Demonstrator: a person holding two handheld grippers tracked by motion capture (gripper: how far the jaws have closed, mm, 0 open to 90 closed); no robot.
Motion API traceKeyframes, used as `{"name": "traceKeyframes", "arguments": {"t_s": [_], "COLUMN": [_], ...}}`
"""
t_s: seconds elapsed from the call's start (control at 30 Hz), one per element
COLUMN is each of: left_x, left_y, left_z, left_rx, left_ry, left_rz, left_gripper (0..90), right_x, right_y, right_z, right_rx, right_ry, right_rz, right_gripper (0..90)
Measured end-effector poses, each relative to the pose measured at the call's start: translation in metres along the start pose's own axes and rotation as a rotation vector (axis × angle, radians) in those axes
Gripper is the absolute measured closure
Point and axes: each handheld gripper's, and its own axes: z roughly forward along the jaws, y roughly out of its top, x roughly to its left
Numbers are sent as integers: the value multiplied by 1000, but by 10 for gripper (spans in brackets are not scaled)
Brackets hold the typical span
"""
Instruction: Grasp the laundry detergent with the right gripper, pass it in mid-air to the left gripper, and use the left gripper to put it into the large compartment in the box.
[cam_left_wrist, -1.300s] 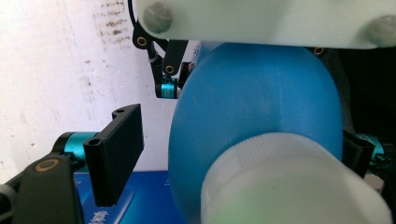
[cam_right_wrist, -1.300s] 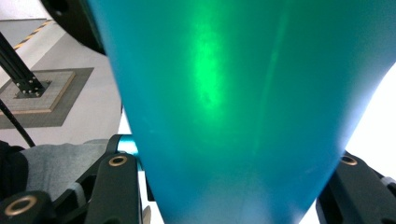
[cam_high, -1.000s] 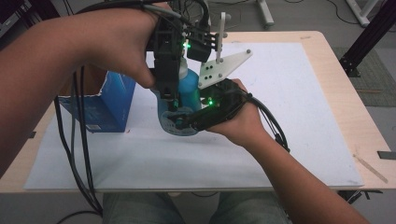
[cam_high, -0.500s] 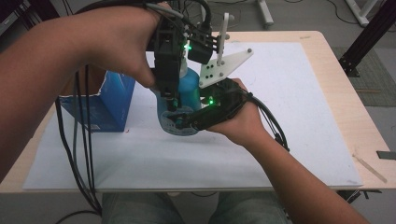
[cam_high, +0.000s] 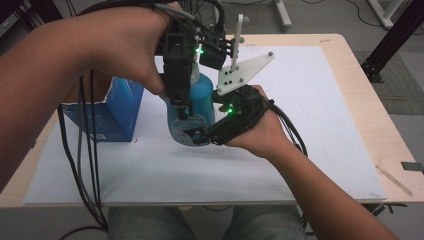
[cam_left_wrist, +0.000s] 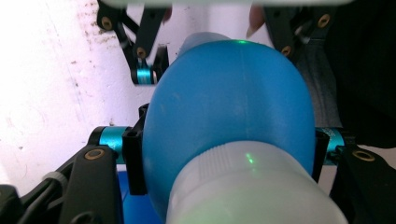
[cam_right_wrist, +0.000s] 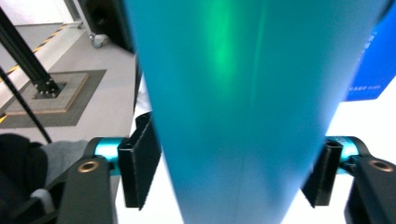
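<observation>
A blue bottle (cam_high: 201, 95) with a white cap (cam_left_wrist: 247, 186) stands upright on the white mat (cam_high: 310, 100). My left gripper (cam_high: 182, 111) comes down from above and is shut on the bottle's upper body, just below the cap, one jaw on each side (cam_left_wrist: 229, 149). From the right, my right gripper (cam_high: 198, 135) is shut on the lower body near the base. In the right gripper view the bottle (cam_right_wrist: 233, 93) is pressed between both pads (cam_right_wrist: 140, 163). The right gripper's far jaws also appear beyond the bottle (cam_left_wrist: 229, 102) in the left gripper view.
A blue cardboard box (cam_high: 107, 112) stands just left of the bottle. Cables (cam_high: 85, 160) hang from the left hand over the table's front edge. The right gripper's white three-cornered plate (cam_high: 245, 70) sticks up behind the bottle. A thin stick (cam_high: 395, 180) lies at the table's right front.
</observation>
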Motion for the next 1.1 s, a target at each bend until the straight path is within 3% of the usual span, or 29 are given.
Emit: {"name": "traceKeyframes", "arguments": {"t_s": [0.1,0.37,0.53,0.6,0.8,1.1], "left_x": [2,3,5,6,8,9], "left_y": [-2,-9,-15,-16,-19,-32], "left_z": [-1,-2,-2,-1,-1,-18], "left_rx": [1,8,18,27,32,7], "left_ry": [-3,-4,-18,-19,-18,-15], "left_rz": [-11,-34,-47,-53,-71,-129], "left_gripper": [380,379,379,379,378,378], "right_x": [-1,-5,-5,-4,-4,-6], "right_y": [-3,-7,-7,-6,-6,-1], "right_z": [-4,-19,-29,-33,-43,-68], "right_rx": [18,50,50,46,75,174], "right_ry": [-14,-44,-78,-95,-125,-167], "right_rz": [1,14,-15,-18,-20,-49], "right_gripper": [222,198,197,135,132,120]}}
